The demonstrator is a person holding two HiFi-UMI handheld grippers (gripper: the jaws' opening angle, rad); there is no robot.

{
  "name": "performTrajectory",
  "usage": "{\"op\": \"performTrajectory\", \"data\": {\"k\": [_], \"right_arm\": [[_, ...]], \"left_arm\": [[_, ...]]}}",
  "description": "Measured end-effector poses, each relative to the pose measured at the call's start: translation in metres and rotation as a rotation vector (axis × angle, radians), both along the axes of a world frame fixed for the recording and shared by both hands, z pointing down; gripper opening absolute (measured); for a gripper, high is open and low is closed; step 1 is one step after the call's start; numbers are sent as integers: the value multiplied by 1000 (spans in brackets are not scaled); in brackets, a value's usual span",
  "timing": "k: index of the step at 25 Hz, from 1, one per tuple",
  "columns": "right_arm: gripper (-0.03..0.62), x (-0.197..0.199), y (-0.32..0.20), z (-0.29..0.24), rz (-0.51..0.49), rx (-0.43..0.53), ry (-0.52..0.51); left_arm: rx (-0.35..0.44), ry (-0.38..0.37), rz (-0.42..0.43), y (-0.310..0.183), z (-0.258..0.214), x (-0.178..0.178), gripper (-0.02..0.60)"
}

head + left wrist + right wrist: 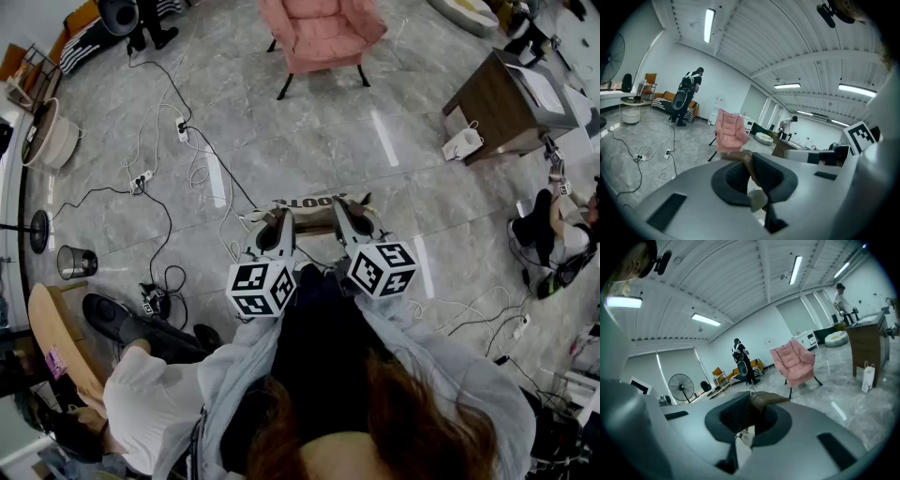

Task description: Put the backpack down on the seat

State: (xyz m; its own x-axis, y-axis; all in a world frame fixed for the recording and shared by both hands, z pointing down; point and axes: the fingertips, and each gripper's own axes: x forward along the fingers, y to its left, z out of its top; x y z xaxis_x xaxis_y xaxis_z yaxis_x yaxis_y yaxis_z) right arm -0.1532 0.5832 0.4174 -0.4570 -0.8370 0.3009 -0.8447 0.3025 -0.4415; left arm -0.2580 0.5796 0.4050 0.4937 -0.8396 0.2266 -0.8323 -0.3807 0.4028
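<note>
I hold both grippers side by side in front of me, pointing at a pink armchair [323, 33] across the floor. Between them runs a brown strap with a lettered band [309, 202], part of the backpack. My left gripper [281, 221] is shut on that brown strap [744, 160], and my right gripper [345, 212] is shut on the strap [765, 400] too. A dark mass [319, 319] hangs below the grippers against my body; I cannot tell whether it is the bag's body. The pink armchair [729, 133] [794, 363] stands empty, some way ahead.
White and black cables [187, 159] with power strips lie across the grey floor. A wooden desk [497, 103] with a white paper bag [462, 143] stands right. One person sits on the floor at right [553, 234], another is at bottom left [141, 394]. A bin [75, 262] stands left.
</note>
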Motion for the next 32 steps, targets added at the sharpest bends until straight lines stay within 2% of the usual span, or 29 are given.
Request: {"op": "performTrajectory", "data": {"k": [6,12,19,22,25,32], "right_arm": [[15,11,-2,-4,28,37,23],[17,15,-3,-3,49,18,-51],[17,13,4,1,65,46,10],[17,13,3,5,66,32,-9],[17,22,-2,10,95,2,-58],[17,28,-40,18,40,-7,-69]], "left_arm": [[46,0,27,-4,-12,12,25],[35,5,44,-8,-9,13,25],[26,7,77,-8,-1,13,25],[10,33,73,-12,2,12,25],[17,23,83,-14,3,19,25],[-7,16,30,-51,11,25,25]]}}
